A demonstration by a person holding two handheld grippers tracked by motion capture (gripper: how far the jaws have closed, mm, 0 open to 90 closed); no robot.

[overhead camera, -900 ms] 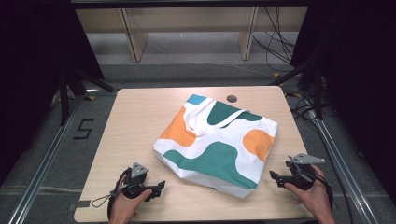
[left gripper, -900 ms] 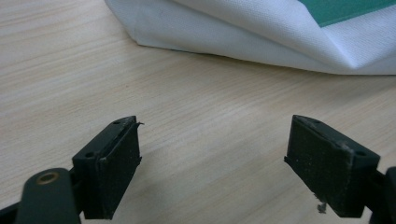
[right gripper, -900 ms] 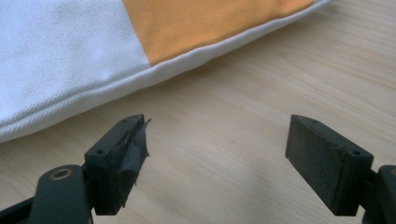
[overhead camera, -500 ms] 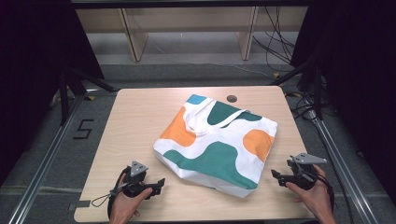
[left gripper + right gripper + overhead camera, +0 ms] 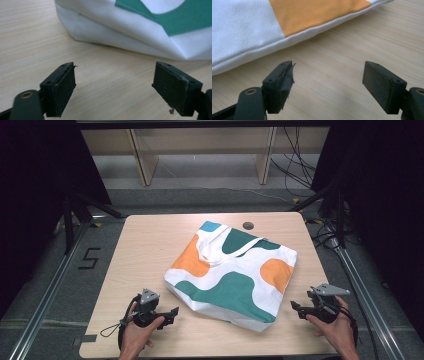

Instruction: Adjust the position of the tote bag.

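High view: tote bag (image 5: 232,272) flat on wooden table (image 5: 145,250), a little right of centre, white handles (image 5: 220,251) folded across its top. Left gripper (image 5: 173,311) near the bag's front-left corner, right gripper (image 5: 295,306) just off its right edge; both low over the wood, both apart from the cloth.

Left gripper view: jaws wide apart, nothing between them, white folded bottom edge of the bag just ahead. Right gripper view: jaws likewise spread and empty, the seamed hem under the orange patch (image 5: 312,12) close in front.

Likely risks from here: closing on only the top layer and peeling the bag open instead of moving it; pushing the soft edge forward and bunching it rather than getting under; scraping pads on the table if too low; uneven pulls skewing the bag toward the dark cable hole (image 5: 248,225) or off the far edge.
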